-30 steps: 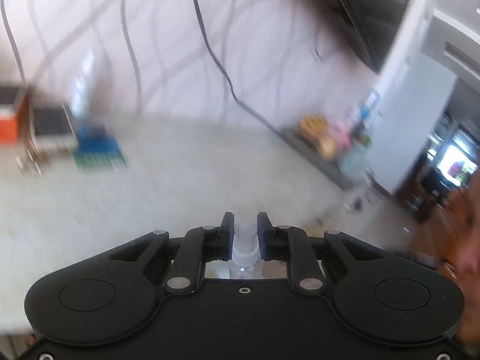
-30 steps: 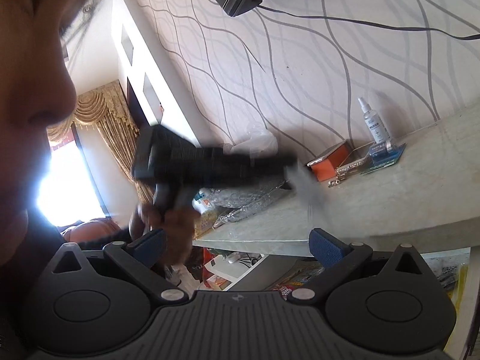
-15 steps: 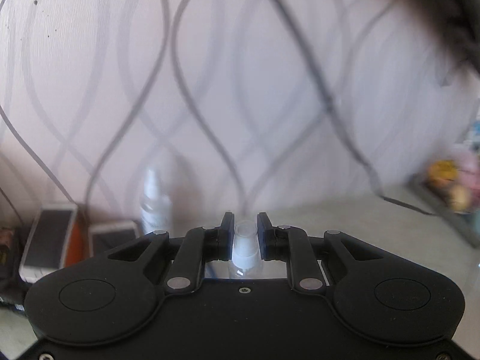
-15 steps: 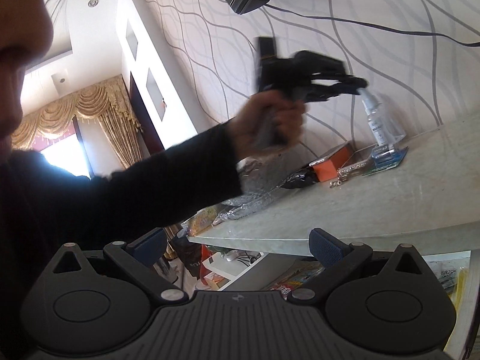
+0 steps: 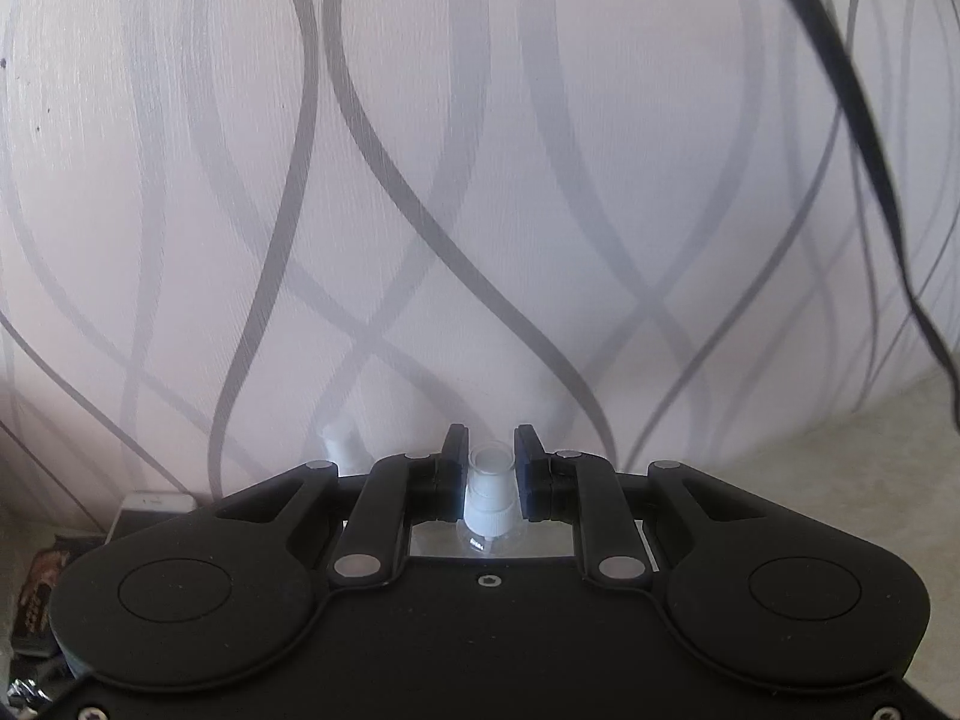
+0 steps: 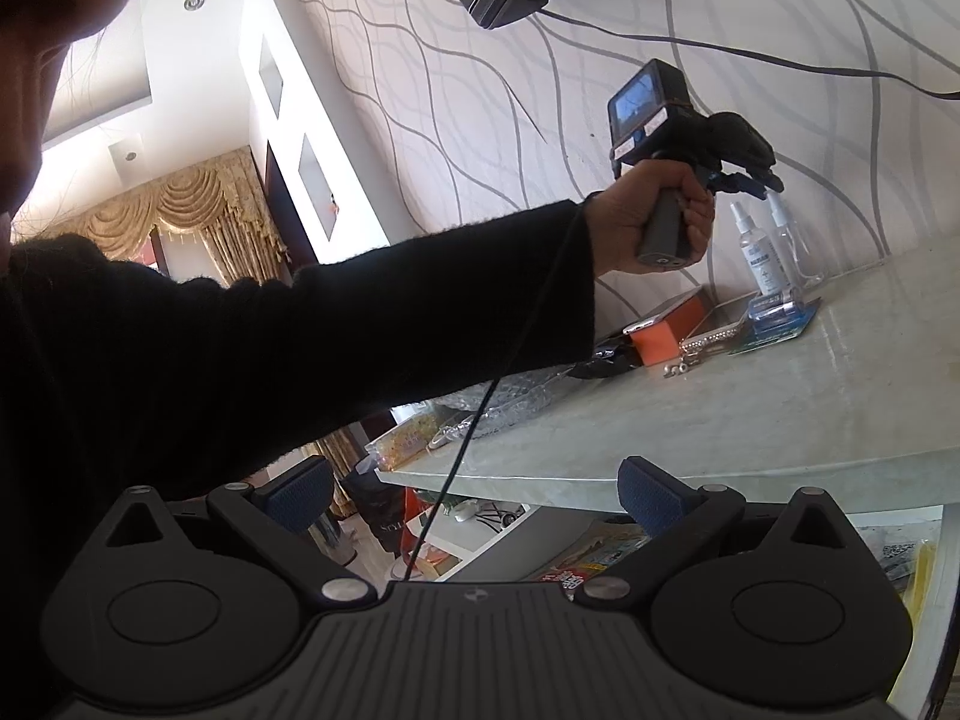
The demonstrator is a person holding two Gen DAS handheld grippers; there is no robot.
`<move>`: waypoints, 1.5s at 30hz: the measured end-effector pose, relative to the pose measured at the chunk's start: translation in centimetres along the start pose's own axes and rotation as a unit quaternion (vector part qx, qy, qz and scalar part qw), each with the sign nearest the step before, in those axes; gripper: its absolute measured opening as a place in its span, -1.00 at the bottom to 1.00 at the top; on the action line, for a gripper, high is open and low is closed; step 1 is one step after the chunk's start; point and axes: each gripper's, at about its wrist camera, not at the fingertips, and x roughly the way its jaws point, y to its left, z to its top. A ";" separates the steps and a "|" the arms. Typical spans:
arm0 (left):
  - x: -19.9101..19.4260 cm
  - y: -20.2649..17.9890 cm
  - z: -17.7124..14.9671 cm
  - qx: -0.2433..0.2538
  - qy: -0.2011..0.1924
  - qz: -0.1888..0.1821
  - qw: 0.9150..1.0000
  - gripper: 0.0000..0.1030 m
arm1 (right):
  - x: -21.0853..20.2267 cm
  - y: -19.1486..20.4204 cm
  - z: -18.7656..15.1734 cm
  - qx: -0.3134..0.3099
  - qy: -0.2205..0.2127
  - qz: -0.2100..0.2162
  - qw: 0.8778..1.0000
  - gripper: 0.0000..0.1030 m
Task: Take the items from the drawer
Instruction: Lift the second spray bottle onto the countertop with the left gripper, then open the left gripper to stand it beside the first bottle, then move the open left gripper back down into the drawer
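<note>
My left gripper (image 5: pixel 491 465) is shut on the white cap of a small clear spray bottle (image 5: pixel 491 495) and faces the patterned wall closely. In the right wrist view a hand holds that left gripper (image 6: pixel 753 183) above the back of the counter, with the clear bottle (image 6: pixel 787 234) hanging under it. A labelled spray bottle (image 6: pixel 761 255) stands just to its left, and its top (image 5: pixel 339 441) peeks over the left gripper's body. My right gripper (image 6: pixel 474 492) stands open and empty in front of the counter's edge.
The pale stone counter (image 6: pixel 780 414) carries a phone on an orange box (image 6: pixel 666 324), a glittery phone (image 6: pixel 711 333), a blue pack (image 6: pixel 780 315) and a glass dish (image 6: pixel 510 402). Packets (image 6: pixel 906 552) lie below its right edge. A black sleeve (image 6: pixel 300 348) crosses the view.
The left gripper swung with the bottle from over the open counter towards the wall, ending beside the standing spray bottle. The right gripper kept still.
</note>
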 end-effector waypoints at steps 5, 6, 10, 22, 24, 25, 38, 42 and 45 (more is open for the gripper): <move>0.7 0.2 -0.4 -0.010 0.007 -0.001 1.000 -0.69 | 0.1 0.0 0.0 0.000 0.003 -0.002 1.000 1.00; 0.8 0.1 -0.5 -0.007 0.009 -0.001 1.000 -0.69 | 0.1 0.0 0.0 0.000 0.003 -0.002 1.000 1.00; 0.8 -0.3 -0.9 0.003 0.008 0.005 1.000 -0.69 | 0.2 0.1 0.0 -0.002 0.003 -0.004 1.000 1.00; 0.5 0.3 -0.9 0.005 0.014 0.010 1.000 -0.40 | 0.4 0.3 0.0 -0.003 0.005 -0.005 1.000 1.00; 0.1 0.4 -1.0 0.008 0.009 0.014 1.000 0.06 | 0.4 0.3 0.0 -0.003 0.006 -0.006 1.000 1.00; -0.2 0.5 -1.0 0.009 0.004 0.013 1.000 0.14 | 0.4 0.3 0.0 -0.003 0.006 -0.006 1.000 1.00; -7.0 2.4 -3.1 -0.018 -0.039 -0.045 0.998 0.38 | 0.3 0.2 -0.1 -0.005 0.011 -0.009 1.000 1.00; -13.2 2.5 -7.1 -0.009 -0.054 -0.109 0.993 0.39 | 0.7 0.4 -0.2 -0.011 0.021 -0.011 1.000 1.00; -18.6 2.3 -10.9 0.013 -0.044 -0.154 0.987 0.42 | 1.0 0.6 -0.3 -0.018 0.030 -0.019 0.999 1.00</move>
